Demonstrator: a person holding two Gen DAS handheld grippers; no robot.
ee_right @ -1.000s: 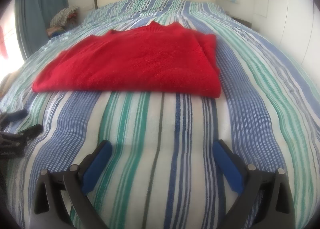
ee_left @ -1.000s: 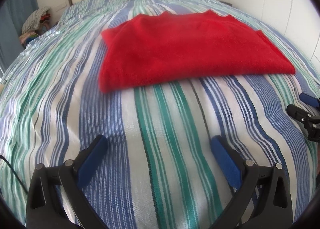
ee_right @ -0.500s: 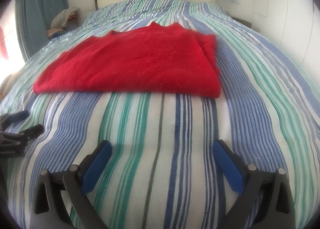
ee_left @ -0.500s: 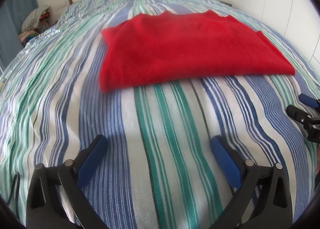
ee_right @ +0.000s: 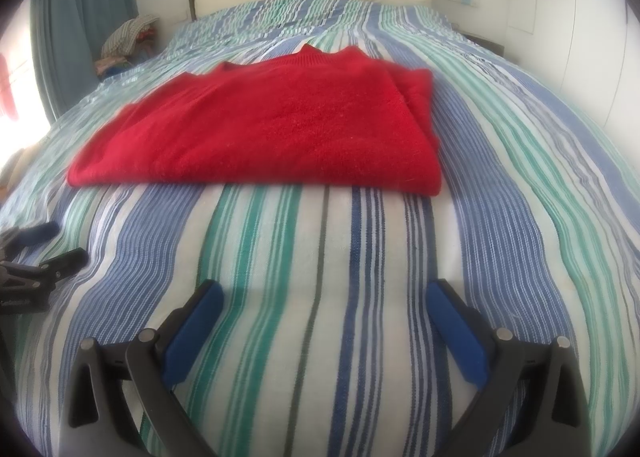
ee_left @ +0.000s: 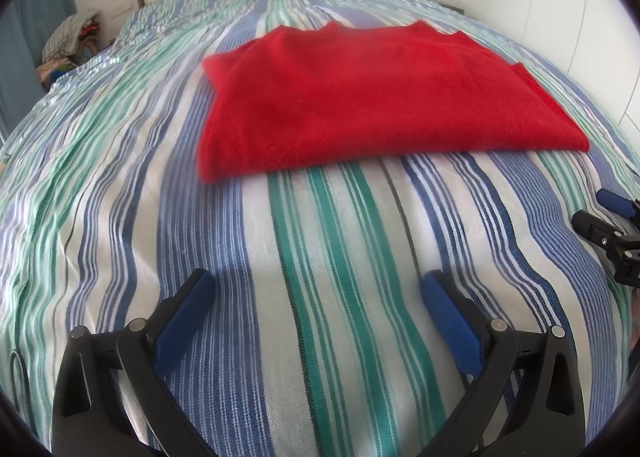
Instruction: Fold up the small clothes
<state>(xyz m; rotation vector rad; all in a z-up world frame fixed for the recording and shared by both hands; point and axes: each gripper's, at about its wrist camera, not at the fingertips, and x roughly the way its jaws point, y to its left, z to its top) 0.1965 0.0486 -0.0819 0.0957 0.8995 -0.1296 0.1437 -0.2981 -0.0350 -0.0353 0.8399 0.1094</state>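
My left gripper (ee_left: 318,289) hung with fingers spread wide and empty above the striped bedspread (ee_left: 120,185), my right gripper (ee_right: 325,299) likewise; the red sweater (ee_right: 264,129) lay ahead of both, untouched, folded flat into a rectangle.

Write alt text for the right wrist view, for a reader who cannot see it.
A folded red sweater lies flat on a bed with a blue, green and white striped cover. The right tool hangs open and empty above the cover, short of the sweater. The left tool shows at the left edge.
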